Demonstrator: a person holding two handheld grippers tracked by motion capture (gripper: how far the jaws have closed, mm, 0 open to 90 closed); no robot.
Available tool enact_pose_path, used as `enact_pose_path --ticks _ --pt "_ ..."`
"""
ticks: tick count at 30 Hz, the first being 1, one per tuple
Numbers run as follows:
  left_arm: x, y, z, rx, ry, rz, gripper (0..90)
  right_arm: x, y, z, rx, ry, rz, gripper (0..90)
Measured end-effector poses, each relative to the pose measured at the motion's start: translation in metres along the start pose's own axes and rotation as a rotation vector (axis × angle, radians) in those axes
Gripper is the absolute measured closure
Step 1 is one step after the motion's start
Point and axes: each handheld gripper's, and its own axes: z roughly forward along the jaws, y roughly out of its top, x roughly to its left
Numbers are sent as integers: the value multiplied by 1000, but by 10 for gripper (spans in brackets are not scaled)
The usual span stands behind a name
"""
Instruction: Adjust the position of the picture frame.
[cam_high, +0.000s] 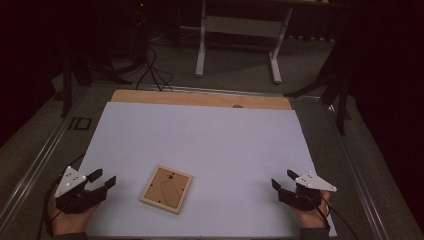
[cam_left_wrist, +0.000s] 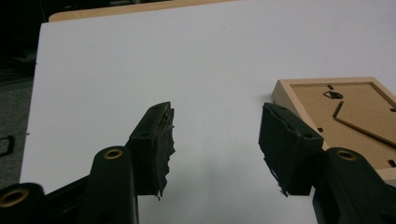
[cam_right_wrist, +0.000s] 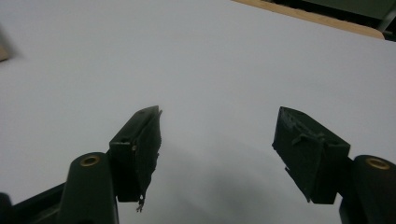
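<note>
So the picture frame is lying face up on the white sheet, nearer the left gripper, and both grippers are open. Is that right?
Not quite: the frame lies face down. The high view and the left gripper view show its brown backing board with a hanger and stand. The rest holds: it rests on the white sheet, nearer the left gripper, and both that and the right gripper are open.

Both grippers are black, the left gripper (cam_high: 102, 179) and the right gripper (cam_high: 284, 180) each topped with a grey three-cornered plate (small dark dots on it). Brass-ringed holes mark the jaw arms; black cables trail behind.
</note>
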Motion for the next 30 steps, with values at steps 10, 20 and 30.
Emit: enact_pose_path --ticks 10,20,30 --pt "-7 1 4 10 -21 20 444 -4 0 -1 -21 -5 17 327" --pt "-17 3 15 30 -53 46 444 -4 0 4 -11 3 15 327" --pt "-29 5 24 38 -70 62 461 -2 1 4 -12 4 2 334"
